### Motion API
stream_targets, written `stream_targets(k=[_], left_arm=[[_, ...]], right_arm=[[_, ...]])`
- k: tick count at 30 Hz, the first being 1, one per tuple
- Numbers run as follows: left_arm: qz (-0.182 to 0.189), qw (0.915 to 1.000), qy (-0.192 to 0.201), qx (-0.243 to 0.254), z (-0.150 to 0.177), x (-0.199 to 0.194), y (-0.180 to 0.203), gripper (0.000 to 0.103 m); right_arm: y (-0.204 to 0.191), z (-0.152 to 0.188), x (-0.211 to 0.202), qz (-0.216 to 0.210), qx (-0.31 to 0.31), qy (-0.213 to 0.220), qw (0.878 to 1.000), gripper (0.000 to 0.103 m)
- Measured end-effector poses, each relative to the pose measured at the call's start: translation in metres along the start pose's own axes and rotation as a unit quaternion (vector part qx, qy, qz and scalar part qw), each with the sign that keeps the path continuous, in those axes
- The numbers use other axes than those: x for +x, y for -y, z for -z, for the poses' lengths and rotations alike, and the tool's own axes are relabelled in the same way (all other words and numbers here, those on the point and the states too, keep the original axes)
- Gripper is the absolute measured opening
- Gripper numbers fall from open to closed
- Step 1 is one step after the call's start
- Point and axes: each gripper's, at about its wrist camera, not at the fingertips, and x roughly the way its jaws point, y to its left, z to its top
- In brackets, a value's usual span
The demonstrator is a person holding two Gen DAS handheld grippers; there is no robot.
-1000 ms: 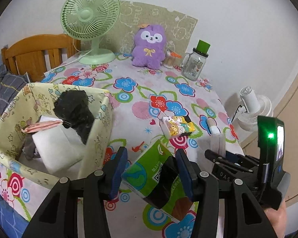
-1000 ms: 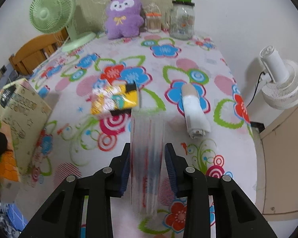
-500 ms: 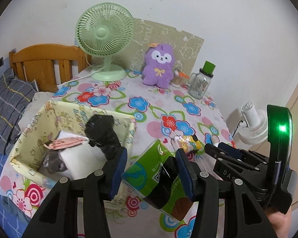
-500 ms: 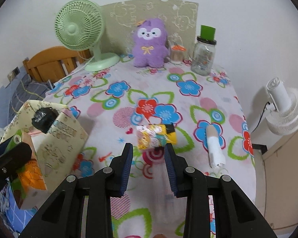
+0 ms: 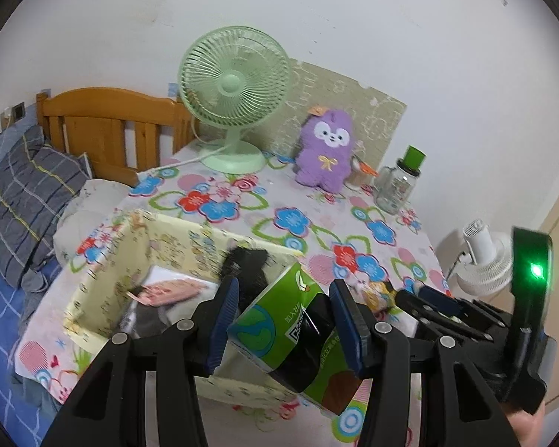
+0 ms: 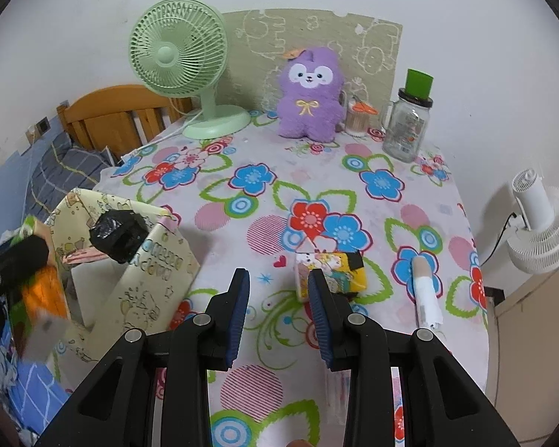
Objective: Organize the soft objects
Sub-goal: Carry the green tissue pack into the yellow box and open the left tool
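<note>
Holding a green tissue pack (image 5: 279, 329) clamped in the left gripper (image 5: 285, 320), lower centre of frame, above the yellow fabric bin's (image 5: 175, 234) near wall.

The pack's label carries a QR code and small Chinese print, too blurred to read; the bin's side shows unreadable lettering. The right gripper (image 6: 279, 313) stands slightly apart, nothing between its pads. A second earlier it framed a clear packet; the left view has since risen, exposing more bed at left.
</note>
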Motion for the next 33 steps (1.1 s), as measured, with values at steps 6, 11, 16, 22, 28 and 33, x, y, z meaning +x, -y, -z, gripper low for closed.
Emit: stream_targets(k=[6,11,16,22,28,33], left_arm=[[-0.034,0.9993,0.010,-0.010,-0.018,0.008,-0.029,0.052],[-0.054,0.9984,0.004,-0.016,-0.020,0.020,-0.047,0.052],[-0.069,0.9974,-0.008,-0.020,-0.017,0.032,-0.059,0.052],[-0.076,0.9965,-0.029,-0.017,-0.015,0.048,-0.067,0.062],[-0.091,0.9957,-0.012,-0.010,-0.015,0.045,-0.065,0.096],[-0.082,0.9966,-0.009,-0.003,-0.018,0.041,-0.059,0.099]], right_arm=[[-0.005,-0.002,-0.003,0.005,-0.004,0.002,1.000,0.036],[-0.004,-0.003,-0.002,0.010,0.000,0.001,1.000,0.036],[-0.006,-0.004,-0.001,0.012,-0.002,0.000,1.000,0.036],[-0.006,-0.004,0.000,0.013,-0.001,-0.002,1.000,0.036],[0.000,-0.003,0.001,0.003,0.012,-0.001,1.000,0.036],[0.006,0.000,-0.002,0.008,0.017,0.000,1.000,0.036]])
